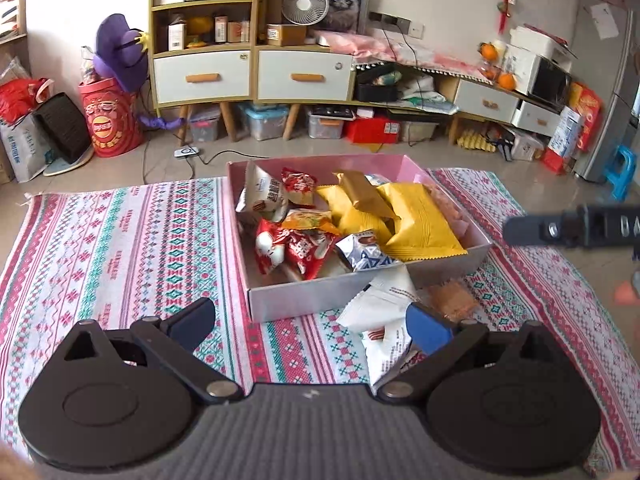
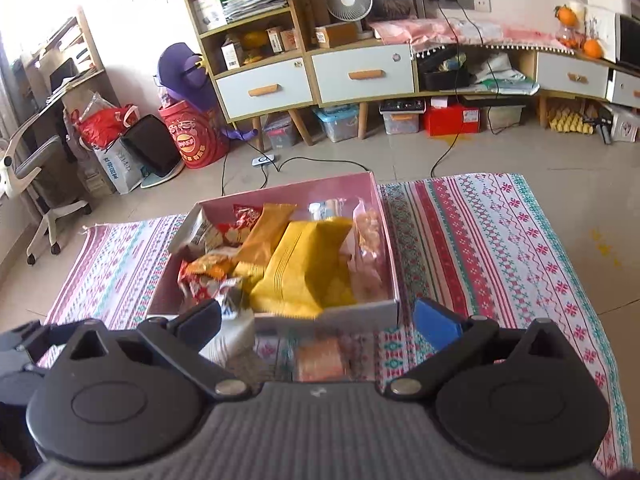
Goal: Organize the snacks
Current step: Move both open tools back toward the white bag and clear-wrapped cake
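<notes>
- Seen from the left wrist view, the left tongs (image 1: 310, 322) stand spread wide with nothing between the pads, hanging over the patterned cloth (image 1: 120, 240) that covers the desk.
- Straight ahead sits the pink box (image 1: 360, 296), open at the top and packed with snacks: a large yellow packet (image 1: 420, 220), a gold-brown packet (image 1: 366, 194) lying on it, red-and-white packets (image 1: 296, 246) at the left and a blue-and-white one (image 1: 366, 254) by the near wall.
- Outside the box, just beside its near wall, a white packet (image 1: 380, 308) lies on the cloth, partly behind the blue pad; an orange-brown packet (image 1: 450, 300) lies next to it.
- At the right edge a dark, blurred piece of the right tongs (image 1: 576, 226) reaches into view.
- Turning to the right wrist view, the right tongs (image 2: 318, 320) are likewise spread wide and grip nothing.
- The pink box (image 2: 340, 314) lies just ahead of them, the yellow packet (image 2: 308, 268) in its middle.
- Between the fingers, in front of the box, the orange-brown packet (image 2: 320, 360) lies on the cloth, blurred; the white packet (image 2: 236, 336) lies near the left finger, also blurred.
- Part of the left tongs (image 2: 20, 344) shows at the left edge.
</notes>
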Available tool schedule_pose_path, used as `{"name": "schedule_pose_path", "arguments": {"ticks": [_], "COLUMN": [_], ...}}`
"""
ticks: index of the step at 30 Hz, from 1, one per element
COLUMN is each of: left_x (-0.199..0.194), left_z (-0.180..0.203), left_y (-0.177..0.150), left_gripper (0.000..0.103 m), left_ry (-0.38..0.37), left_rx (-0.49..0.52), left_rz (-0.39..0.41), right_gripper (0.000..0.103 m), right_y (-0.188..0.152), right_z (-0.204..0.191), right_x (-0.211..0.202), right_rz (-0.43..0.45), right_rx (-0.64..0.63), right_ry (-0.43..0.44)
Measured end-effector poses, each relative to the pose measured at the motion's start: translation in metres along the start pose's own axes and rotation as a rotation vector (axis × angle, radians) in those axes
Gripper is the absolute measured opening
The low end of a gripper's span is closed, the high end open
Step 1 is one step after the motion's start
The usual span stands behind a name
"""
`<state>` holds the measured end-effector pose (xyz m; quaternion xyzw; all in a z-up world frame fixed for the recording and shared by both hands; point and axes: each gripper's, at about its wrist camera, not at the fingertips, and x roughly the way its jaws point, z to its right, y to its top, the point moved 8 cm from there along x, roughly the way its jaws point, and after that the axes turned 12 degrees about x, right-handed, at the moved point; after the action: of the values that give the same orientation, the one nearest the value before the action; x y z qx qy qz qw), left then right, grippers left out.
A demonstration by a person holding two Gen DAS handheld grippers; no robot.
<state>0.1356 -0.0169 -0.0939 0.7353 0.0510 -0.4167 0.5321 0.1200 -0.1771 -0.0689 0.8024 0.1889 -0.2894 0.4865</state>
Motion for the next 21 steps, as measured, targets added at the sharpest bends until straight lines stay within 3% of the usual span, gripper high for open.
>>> {"name": "schedule_pose_path", "arguments": {"ticks": [5, 7, 9, 13, 21], "left_x": [0.001, 0.005, 0.005, 0.009, 0.041], "left_z": [0.007, 0.014, 0.024, 0.035, 0.041], "left_y": [-0.013, -0.017, -0.022, -0.025, -0.04], "left_gripper": [0.103, 0.103, 0.103, 0.103, 0.093], "left_ry": [-0.011, -0.071, -0.131, -0.108, -0.153], "left_rx": [-0.038, -0.04, -0.036, -0.005, -0.169], "left_rz": [-0.051, -0.057, -0.042, 0.016, -0.021], "right_gripper": [0.103, 0.103, 0.103, 0.103, 0.103], "right_y": [-0.016, -0.024, -0.029, -0.035, -0.042], "right_z": [0.004, 0.007, 0.009, 0.015, 0.026], "right_x": [-0.003, -0.002, -0.001, 0.002, 0.01], "right_rz": [-0.026, -0.042, -0.052, -0.037, -0.042], "right_rx": [-0.016, -0.012, -0.018, -0.029, -0.036], "right_ry": [0.013, 0.021, 0.027, 0.034, 0.035]}}
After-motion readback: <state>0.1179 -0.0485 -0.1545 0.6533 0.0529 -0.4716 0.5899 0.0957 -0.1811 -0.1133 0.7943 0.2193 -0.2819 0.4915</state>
